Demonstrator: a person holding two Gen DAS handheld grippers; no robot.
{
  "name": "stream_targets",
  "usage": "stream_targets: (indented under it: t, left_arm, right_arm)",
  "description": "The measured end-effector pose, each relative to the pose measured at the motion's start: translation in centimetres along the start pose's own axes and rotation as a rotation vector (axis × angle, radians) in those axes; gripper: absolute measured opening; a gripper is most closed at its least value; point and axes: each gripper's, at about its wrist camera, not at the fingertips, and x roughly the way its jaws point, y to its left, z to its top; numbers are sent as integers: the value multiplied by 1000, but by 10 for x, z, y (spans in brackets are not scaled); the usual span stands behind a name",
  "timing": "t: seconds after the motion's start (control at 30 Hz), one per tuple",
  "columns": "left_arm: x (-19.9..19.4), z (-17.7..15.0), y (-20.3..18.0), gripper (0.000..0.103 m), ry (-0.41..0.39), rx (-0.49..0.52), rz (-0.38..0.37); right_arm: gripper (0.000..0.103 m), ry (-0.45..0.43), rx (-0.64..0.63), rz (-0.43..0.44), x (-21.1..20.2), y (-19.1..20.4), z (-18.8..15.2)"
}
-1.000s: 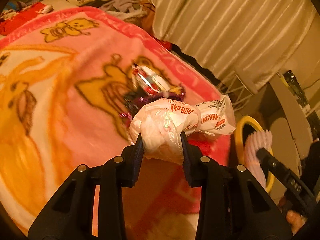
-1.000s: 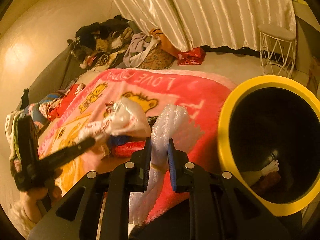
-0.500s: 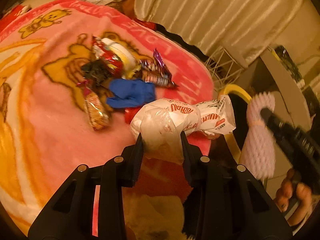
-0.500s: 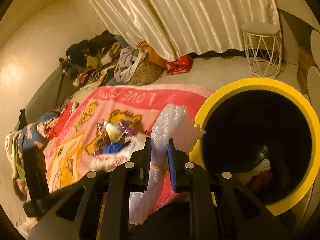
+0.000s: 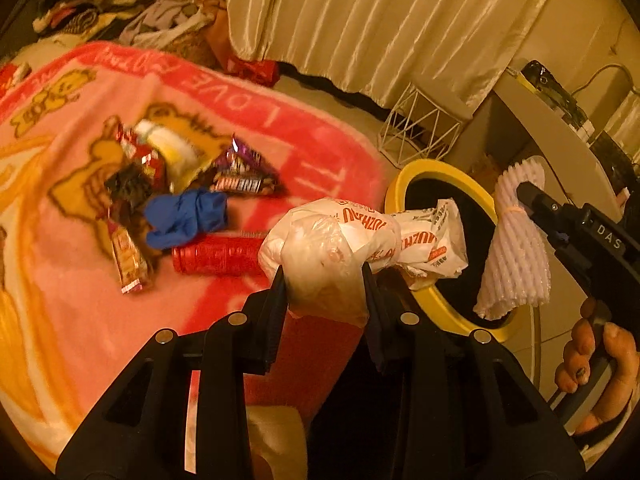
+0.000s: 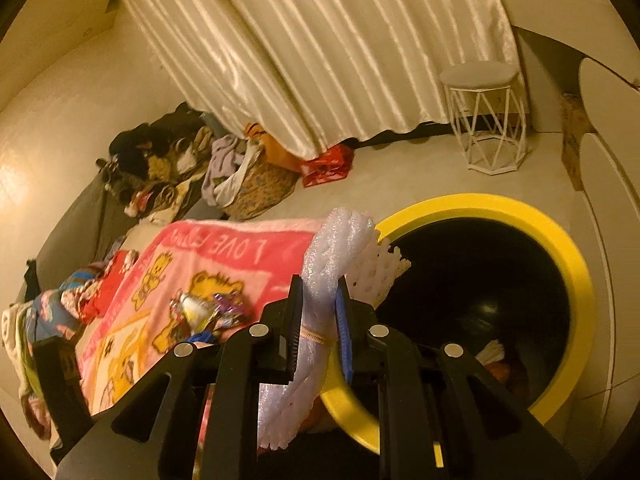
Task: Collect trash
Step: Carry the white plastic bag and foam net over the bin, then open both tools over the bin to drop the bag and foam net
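We've got both hands loaded. Our left gripper (image 5: pixel 324 280) is clenched on a crumpled white plastic bag (image 5: pixel 360 236) w/ orange print, pads biting the scrunched neck; the rest of the bag sticks out fwd, its far end over the yellow-rimmed bin (image 5: pixel 400 184). Our right gripper (image 6: pixel 318 304) is squeezed nearly closed on a bundle of white foam netting (image 6: pixel 336 240), tied w/ a rubber band, hanging right at the bin's rim in the right wrist view.

Both items look v. light, soft and squashy, so no crush risk, but the bag film is slick and could slide out if the grip loosens early. Holding at the bunched part seems right for each: the bag at its twisted waist, the foam at the banded middle, where it's densest. Being so light, they'll prob. flutter or cling rather than drop straight, so we'd let go well inside the rim.

More trash waits on the pink blanket (image 5: pixel 312 148): candy wrappers (image 5: pixel 244 172), a blue glove-like wad (image 5: pixel 186 218), a red cylinder (image 5: pixel 218 254).
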Motion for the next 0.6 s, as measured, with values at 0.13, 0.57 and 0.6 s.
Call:
stream_targets:
  t: [0.13, 0.57, 0.6]
  left_arm:
    - [-11, 7, -10, 27, -49, 11, -3]
    - [24, 18, -77, 28, -49, 196, 40]
    - [27, 17, -80, 28, -45, 203, 41]
  right_arm:
    - [16, -20, 33, -30, -4, -19, 5]
    - [16, -34, 70, -129, -2, -61, 6]
    - [16, -32, 70, -138, -1, -62, 5]
